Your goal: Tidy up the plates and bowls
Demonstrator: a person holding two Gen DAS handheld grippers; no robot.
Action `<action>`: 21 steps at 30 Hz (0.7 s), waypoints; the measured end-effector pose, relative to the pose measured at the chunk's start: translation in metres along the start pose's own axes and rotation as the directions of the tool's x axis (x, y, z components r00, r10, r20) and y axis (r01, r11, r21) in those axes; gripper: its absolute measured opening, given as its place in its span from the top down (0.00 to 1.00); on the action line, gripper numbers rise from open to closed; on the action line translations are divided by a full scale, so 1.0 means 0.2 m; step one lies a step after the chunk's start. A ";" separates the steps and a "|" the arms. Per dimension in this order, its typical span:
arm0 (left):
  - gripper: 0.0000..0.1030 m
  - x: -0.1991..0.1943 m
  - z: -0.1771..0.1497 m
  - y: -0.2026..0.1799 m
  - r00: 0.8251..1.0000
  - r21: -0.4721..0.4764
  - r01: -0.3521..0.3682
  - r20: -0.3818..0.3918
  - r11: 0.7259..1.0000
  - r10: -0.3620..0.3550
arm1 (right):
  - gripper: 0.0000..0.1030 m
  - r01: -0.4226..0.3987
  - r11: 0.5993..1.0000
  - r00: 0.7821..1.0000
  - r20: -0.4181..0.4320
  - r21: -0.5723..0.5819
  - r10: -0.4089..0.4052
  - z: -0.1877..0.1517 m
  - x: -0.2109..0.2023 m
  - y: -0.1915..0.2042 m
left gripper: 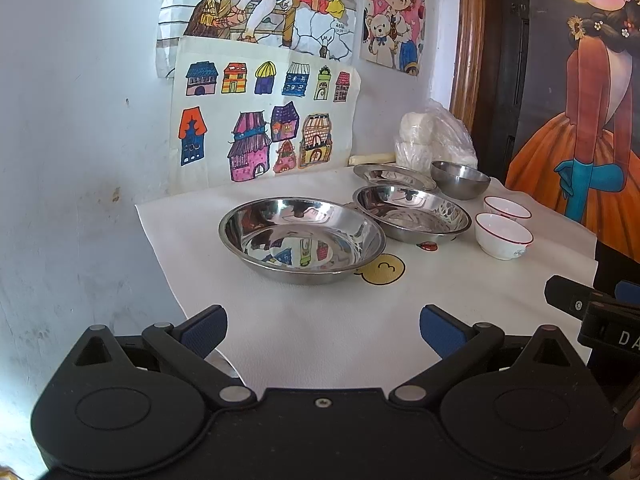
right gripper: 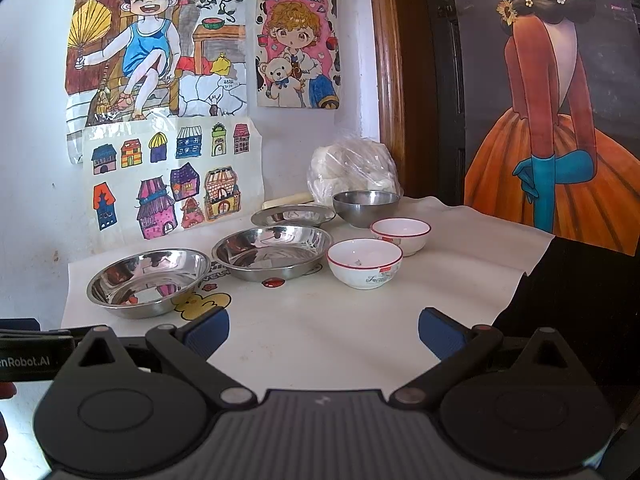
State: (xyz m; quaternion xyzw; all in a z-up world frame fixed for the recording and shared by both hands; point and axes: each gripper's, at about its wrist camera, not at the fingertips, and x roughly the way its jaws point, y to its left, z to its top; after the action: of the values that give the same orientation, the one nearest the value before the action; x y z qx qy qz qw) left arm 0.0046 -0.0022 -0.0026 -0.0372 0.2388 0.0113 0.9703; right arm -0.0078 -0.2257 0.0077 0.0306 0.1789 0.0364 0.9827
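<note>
Three steel plates stand on the white cloth: a near one (left gripper: 300,240) (right gripper: 148,282), a middle one (left gripper: 412,213) (right gripper: 272,252) and a far one (left gripper: 394,176) (right gripper: 294,216). A steel bowl (left gripper: 460,179) (right gripper: 366,207) sits behind them. Two white bowls with red rims, the nearer one (left gripper: 503,235) (right gripper: 364,263) and the farther one (left gripper: 507,208) (right gripper: 401,235), stand to the right. My left gripper (left gripper: 323,330) is open and empty in front of the near plate. My right gripper (right gripper: 324,332) is open and empty in front of the white bowls.
A clear bag of white stuff (left gripper: 434,140) (right gripper: 354,168) leans in the back corner beside a wooden door frame (right gripper: 386,80). Drawings hang on the wall (left gripper: 80,120) at the left. The cloth's right edge (right gripper: 520,276) drops to a dark surface.
</note>
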 end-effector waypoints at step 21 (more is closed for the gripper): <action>0.01 0.00 -0.03 -0.01 1.000 0.001 -0.005 -0.008 1.000 0.005 | 0.00 0.004 1.000 1.000 0.004 -0.003 -0.004 0.00 -0.02 0.00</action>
State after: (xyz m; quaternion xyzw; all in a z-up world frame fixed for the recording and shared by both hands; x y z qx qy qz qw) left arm 0.0021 -0.0044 -0.0071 -0.0364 0.2429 0.0136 0.9693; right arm -0.0112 -0.2250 0.0082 0.0289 0.1767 0.0346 0.9832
